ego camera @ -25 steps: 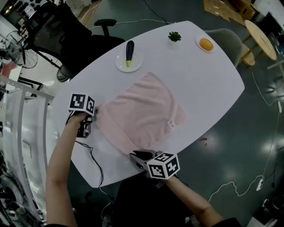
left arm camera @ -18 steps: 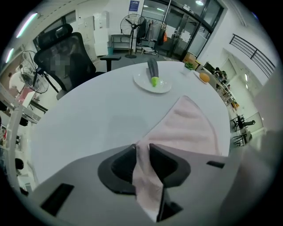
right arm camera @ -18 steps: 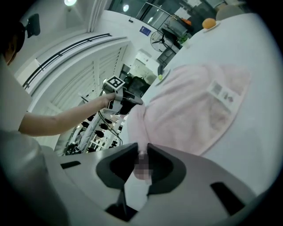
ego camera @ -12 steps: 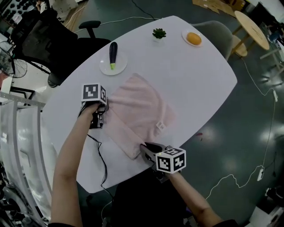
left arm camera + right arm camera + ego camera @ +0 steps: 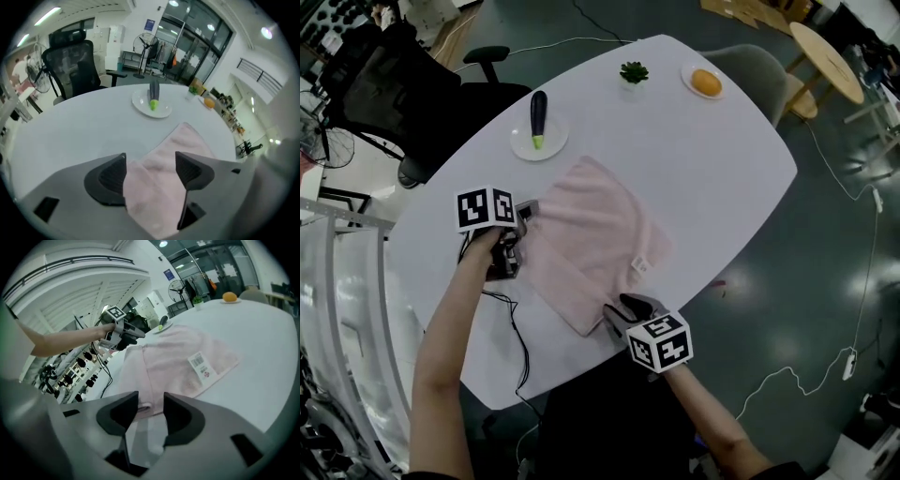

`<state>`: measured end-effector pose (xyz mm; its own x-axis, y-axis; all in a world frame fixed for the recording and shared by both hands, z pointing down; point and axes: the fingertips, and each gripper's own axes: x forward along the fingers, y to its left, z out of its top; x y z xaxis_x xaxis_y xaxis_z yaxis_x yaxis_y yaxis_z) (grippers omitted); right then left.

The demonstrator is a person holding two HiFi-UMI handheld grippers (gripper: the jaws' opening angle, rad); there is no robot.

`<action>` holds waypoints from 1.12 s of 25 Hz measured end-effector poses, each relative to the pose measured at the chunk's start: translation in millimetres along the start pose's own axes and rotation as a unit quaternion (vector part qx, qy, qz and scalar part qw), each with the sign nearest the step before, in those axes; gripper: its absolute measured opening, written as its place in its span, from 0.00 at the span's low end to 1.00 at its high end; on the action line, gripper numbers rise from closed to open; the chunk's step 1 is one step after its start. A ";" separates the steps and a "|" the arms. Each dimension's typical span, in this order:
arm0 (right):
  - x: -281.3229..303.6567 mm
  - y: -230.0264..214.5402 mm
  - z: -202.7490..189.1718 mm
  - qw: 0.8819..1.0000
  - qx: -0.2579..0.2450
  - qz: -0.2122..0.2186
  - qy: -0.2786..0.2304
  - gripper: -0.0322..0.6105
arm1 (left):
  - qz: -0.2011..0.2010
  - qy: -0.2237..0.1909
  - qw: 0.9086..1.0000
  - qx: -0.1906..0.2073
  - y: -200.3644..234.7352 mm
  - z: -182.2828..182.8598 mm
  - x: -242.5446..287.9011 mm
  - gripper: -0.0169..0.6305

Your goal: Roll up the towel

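- Towel (image 5: 598,234): pale pink terry rectangle with a white sewn label, lying on the white oval table (image 5: 722,141), left of centre in the head view. Its near edge is doubled over into a thicker band.
- Band's long axis runs from the cloth's 9 o'clock corner to its 6 o'clock corner, with a gripper at each end.
- Left gripper (image 5: 150,164): at the 9 o'clock corner. Jaws have just been opening and now stand spread wide, cloth between them, pads clear of it.
- Right gripper (image 5: 151,404): at the 6 o'clock corner. Jaws have just been opening and stand half spread, folded edge at the tips, no pinch.
- Judgement: the unrolled cloth lies ahead of both jaws, toward 1 o'clock. The next turn likely goes that way, with neither hand nearer.
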<state>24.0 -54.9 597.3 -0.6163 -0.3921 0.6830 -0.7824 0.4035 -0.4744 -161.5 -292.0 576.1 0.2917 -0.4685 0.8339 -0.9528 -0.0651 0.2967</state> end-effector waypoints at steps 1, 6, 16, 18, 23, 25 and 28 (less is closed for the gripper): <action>-2.4 -0.1 0.5 1.000 -0.018 -0.003 0.000 0.34 | -0.018 -0.016 1.000 -0.017 -1.4 5.9 -8.7 0.57; -19.2 14.9 12.9 0.994 -0.111 -0.017 -0.006 0.42 | -0.035 -0.065 0.995 -0.068 27.4 13.2 -47.4 0.46; -6.6 85.4 -1.4 0.971 -0.238 0.004 0.020 0.46 | -0.120 -0.073 0.976 -0.168 73.6 -35.9 -59.8 0.19; 1.4 93.0 -13.4 0.966 -0.255 0.001 0.032 0.46 | -0.152 -0.063 0.971 -0.175 67.6 -44.2 -56.9 0.38; 27.4 91.3 -37.2 0.951 -0.300 -0.040 0.058 0.46 | -0.148 -0.045 0.973 -0.171 64.5 -55.7 -36.4 0.37; 36.2 85.7 -43.3 0.942 -0.323 -0.070 0.065 0.45 | -0.137 -0.043 0.974 -0.178 66.1 -57.0 -28.5 0.29; 42.8 77.4 -47.6 0.922 -0.360 -0.122 0.068 0.37 | -0.134 -0.045 0.972 -0.187 65.6 -58.5 -22.2 0.23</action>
<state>-58.7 -1.2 616.3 -0.3743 -0.4556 0.8077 -0.6034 0.7810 0.1609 -225.5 -234.4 604.3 0.5010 -0.5559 0.6632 -0.7407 0.1209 0.6609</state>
